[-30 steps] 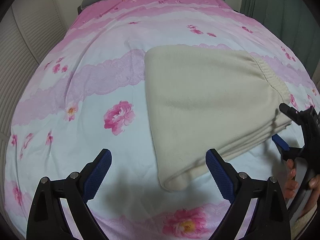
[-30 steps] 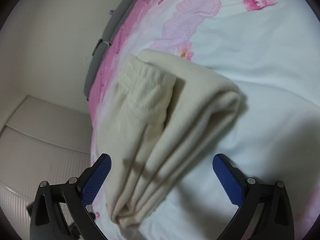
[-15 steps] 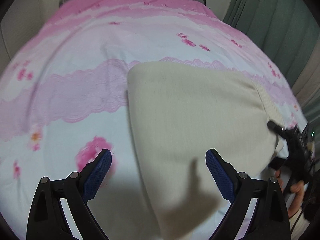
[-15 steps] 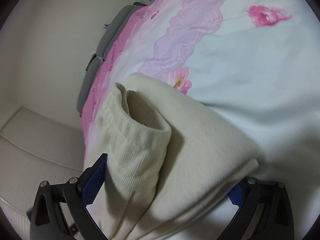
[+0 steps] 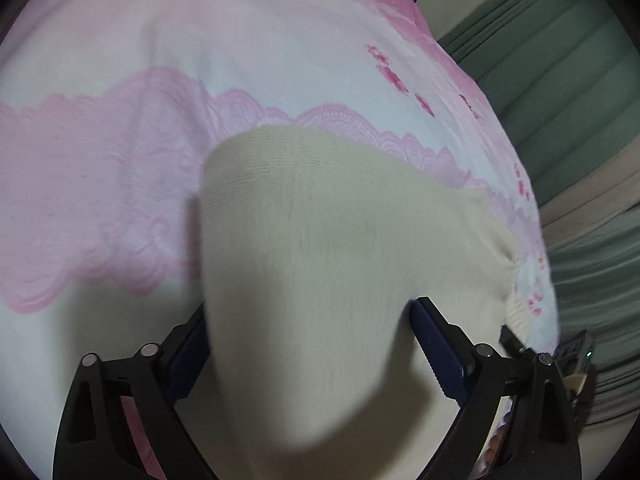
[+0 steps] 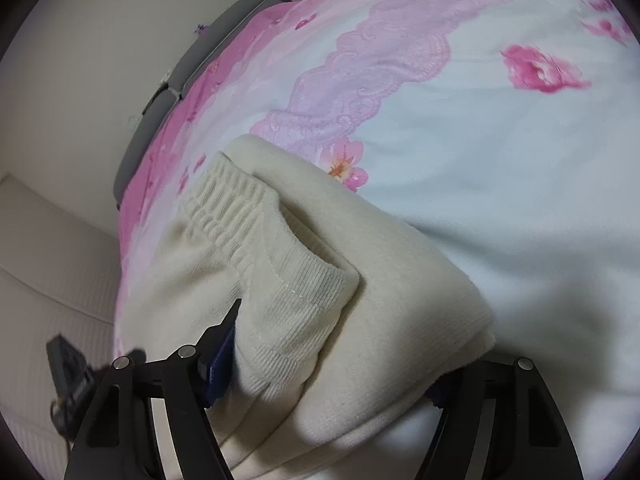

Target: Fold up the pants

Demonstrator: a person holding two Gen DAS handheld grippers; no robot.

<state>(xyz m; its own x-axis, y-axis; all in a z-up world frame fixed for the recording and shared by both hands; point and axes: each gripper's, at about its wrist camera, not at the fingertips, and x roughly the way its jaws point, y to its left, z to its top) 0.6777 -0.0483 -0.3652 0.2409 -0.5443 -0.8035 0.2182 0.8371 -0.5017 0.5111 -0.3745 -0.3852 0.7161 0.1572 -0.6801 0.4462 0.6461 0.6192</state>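
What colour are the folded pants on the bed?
Cream knit pants; clearest in the right wrist view.

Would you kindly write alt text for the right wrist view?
A folded cream knitted pair of pants fills the space between the fingers of the right tool, whose jaws have just been closing around the stack. It lies on a pale bedsheet with pink flowers.

Dim indoor light, soft shadows, left view motion-blurred, heavy fisheye warp w/ dark corners.
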